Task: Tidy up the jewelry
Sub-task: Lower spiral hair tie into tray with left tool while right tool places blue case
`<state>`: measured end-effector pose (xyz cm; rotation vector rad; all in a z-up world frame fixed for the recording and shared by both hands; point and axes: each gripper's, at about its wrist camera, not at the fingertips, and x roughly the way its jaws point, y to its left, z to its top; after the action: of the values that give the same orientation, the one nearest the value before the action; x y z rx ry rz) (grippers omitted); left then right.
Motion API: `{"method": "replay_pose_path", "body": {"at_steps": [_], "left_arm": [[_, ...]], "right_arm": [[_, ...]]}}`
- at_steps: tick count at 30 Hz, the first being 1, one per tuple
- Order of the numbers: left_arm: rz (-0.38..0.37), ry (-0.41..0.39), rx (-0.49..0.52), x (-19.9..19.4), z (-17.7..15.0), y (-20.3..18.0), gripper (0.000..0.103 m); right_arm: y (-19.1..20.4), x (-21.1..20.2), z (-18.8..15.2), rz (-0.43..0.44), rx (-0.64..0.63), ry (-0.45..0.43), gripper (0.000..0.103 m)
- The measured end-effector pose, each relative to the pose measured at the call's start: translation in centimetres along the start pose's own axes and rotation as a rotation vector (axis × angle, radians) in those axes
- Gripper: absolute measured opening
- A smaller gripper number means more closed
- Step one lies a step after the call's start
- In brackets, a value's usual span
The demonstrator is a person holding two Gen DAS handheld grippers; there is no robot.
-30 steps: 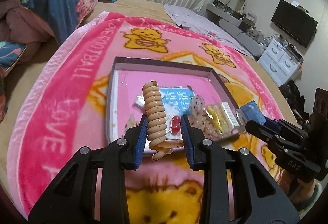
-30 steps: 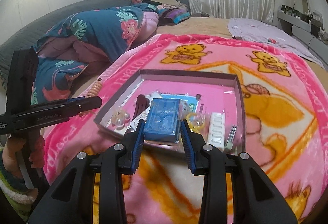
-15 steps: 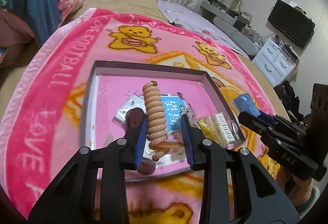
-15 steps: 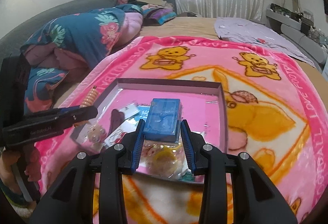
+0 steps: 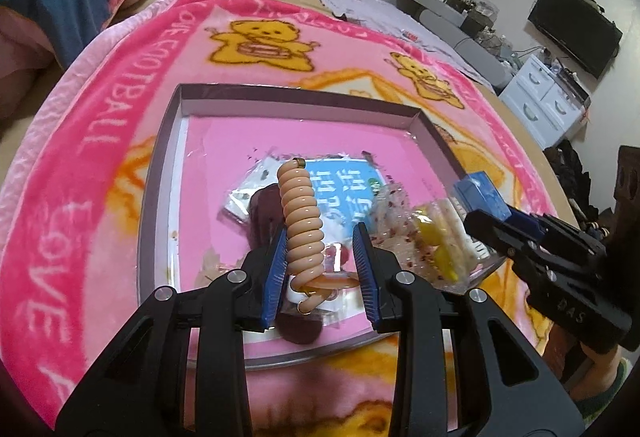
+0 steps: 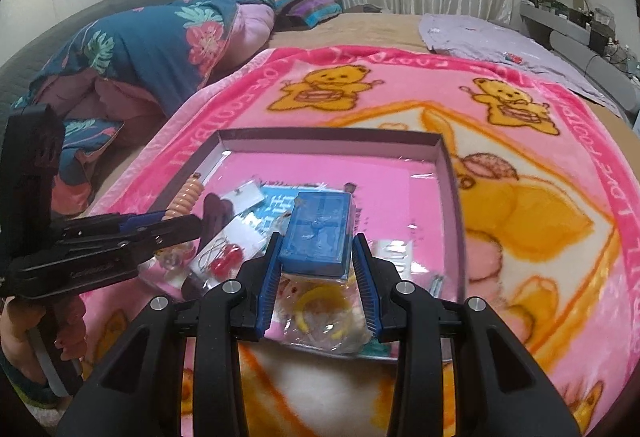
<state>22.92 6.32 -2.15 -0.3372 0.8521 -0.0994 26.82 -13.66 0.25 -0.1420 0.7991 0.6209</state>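
Left gripper [image 5: 320, 269] stays clamped on the coil tie [image 5: 301, 221], now carried over the tray [image 5: 160, 173] at frame centre. Right gripper [image 6: 316, 269] stays clamped on the blue box [image 6: 320, 233], also moved over it. Both look ready to release, though their height above the tray is unclear.

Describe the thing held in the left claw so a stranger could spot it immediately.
Start at the pink teddy-bear blanket on the bed, then find the shallow grey-walled tray lying on it. Over the tray's near side, the left claw holds a peach-coloured spiral coil hair tie upright. Unlike the flat plastic packets beneath it, it is a glossy, stacked, telephone-cord spiral.
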Motion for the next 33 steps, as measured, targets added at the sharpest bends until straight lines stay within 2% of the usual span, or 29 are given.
{"method": "replay_pose_path", "body": {"at_steps": [8,16,19,21,25,28,30,32,33], "left_arm": [[0.02,0.002,-0.023,0.0,-0.1,1.3,0.025],[0.031,0.0,-0.034,-0.3,-0.1,2.0,0.025],[0.029,-0.001,-0.038,-0.4,-0.1,2.0,0.025],[0.028,-0.004,-0.039,-0.5,-0.1,2.0,0.025],[0.029,-0.01,-0.039,-1.1,0.0,2.0,0.025],[0.025,-0.018,-0.033,-1.9,0.0,1.7,0.025],[0.024,-0.029,-0.023,-2.8,0.0,1.3,0.025],[0.021,-0.036,-0.018,-3.6,-0.1,0.9,0.029],[0.02,-0.044,-0.013,-4.1,-0.2,0.7,0.037]], "right_arm": [[2.4,1.0,-1.0,0.044,-0.041,0.029,0.034],[4.0,2.0,-1.6,0.052,-0.066,0.055,0.035],[4.2,1.5,-1.7,0.044,-0.073,0.047,0.04],[4.2,0.9,-1.9,0.034,-0.072,0.032,0.052],[3.6,-0.5,-2.4,0.023,-0.066,0.016,0.059],[3.2,-2.1,-3.0,0.007,-0.059,-0.006,0.069],[3.0,-3.3,-3.3,-0.007,-0.055,-0.027,0.081],[2.8,-4.5,-3.7,-0.02,-0.053,-0.049,0.088],[2.7,-5.2,-3.9,-0.029,-0.052,-0.062,0.092]]}}
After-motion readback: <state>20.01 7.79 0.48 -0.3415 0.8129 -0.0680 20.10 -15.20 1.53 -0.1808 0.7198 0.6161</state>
